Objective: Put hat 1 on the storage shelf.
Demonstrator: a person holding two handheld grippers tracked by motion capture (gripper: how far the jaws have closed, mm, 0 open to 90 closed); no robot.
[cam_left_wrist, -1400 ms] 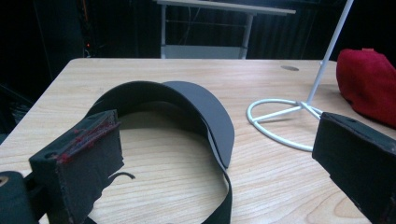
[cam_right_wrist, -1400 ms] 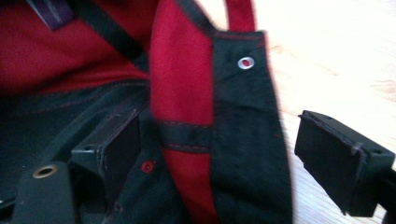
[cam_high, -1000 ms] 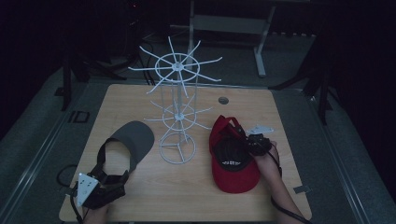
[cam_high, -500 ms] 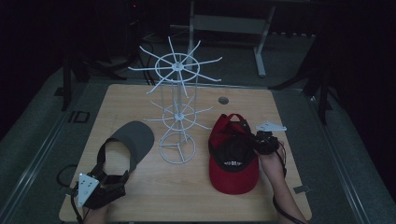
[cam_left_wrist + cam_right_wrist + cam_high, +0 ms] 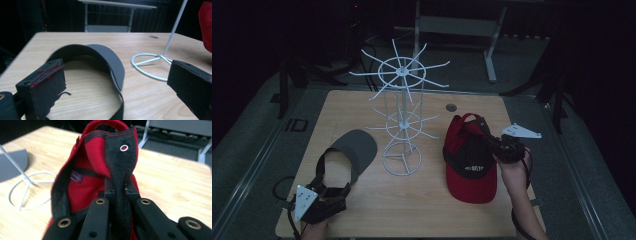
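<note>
The right gripper (image 5: 492, 142) is clamped on the rim of the red cap (image 5: 469, 165), lifting its back edge while the brim lies on the table (image 5: 432, 210). The left gripper (image 5: 329, 192) gapes wide, holding nothing; the grey visor (image 5: 354, 147) lies just ahead, its strap between the jaws. The white rack (image 5: 402, 125) stands between both.

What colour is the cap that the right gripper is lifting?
Red with black trim, clearest in the right gripper view.
</note>
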